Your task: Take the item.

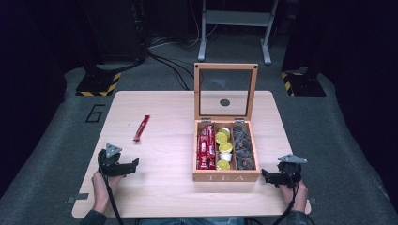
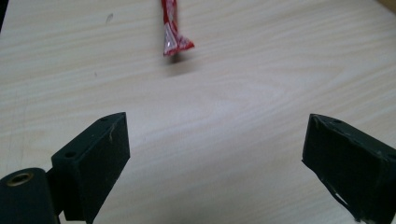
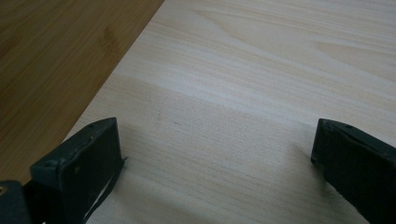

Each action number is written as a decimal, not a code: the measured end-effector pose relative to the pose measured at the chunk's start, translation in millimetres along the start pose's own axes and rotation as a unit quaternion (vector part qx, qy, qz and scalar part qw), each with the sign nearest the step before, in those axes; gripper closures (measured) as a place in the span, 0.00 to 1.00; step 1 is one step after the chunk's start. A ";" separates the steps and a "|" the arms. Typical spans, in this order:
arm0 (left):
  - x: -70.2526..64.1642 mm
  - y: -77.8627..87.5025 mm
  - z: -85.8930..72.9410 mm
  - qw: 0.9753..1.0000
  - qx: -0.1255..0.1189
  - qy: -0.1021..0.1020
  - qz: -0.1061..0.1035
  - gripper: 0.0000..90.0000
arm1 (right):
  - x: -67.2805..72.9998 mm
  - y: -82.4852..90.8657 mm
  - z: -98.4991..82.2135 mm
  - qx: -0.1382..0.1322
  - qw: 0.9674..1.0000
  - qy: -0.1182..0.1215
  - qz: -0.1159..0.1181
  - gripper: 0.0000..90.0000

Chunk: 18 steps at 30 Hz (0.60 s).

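The red sachet (image 1: pixel 141 128) lies on the worktop (image 1: pixel 164 187), far of the left hand-held gripper (image 1: pixel 133 166) and apart from it. That gripper's jaws gape wide, empty. The right hand-held gripper (image 1: pixel 265 176), near-right of the tea box (image 1: pixel 225 176), is wide open and empty too.

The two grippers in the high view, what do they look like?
Both the left gripper and the right gripper are black, blocky tools with two flat rectangular jaws. Each carries a grey three-cornered plate on top and trails a black cable back along the forearm. The person's sleeves, at the bottom edge, look dark.
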State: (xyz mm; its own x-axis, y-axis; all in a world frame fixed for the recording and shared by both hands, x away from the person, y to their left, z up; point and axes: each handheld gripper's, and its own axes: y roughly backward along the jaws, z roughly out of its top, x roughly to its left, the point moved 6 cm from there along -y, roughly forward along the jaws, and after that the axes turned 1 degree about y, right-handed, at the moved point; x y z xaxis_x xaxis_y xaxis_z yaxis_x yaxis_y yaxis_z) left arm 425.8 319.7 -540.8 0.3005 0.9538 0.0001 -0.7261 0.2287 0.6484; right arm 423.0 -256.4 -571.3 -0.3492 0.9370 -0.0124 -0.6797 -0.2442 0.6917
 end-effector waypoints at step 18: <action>0.9 -2.9 -37.7 1.000 0.014 0.009 0.018 0.05 | -0.8 -0.5 0.2 0.000 1.000 0.004 0.001 0.01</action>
State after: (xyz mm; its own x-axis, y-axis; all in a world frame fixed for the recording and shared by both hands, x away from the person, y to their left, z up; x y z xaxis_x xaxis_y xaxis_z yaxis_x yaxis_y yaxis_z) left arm 404.9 327.3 -571.4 0.2640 0.9645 0.0105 -0.7186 0.1894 0.6691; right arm 423.8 -257.0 -571.5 -0.3551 0.9347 -0.0174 -0.6792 -0.2452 0.6918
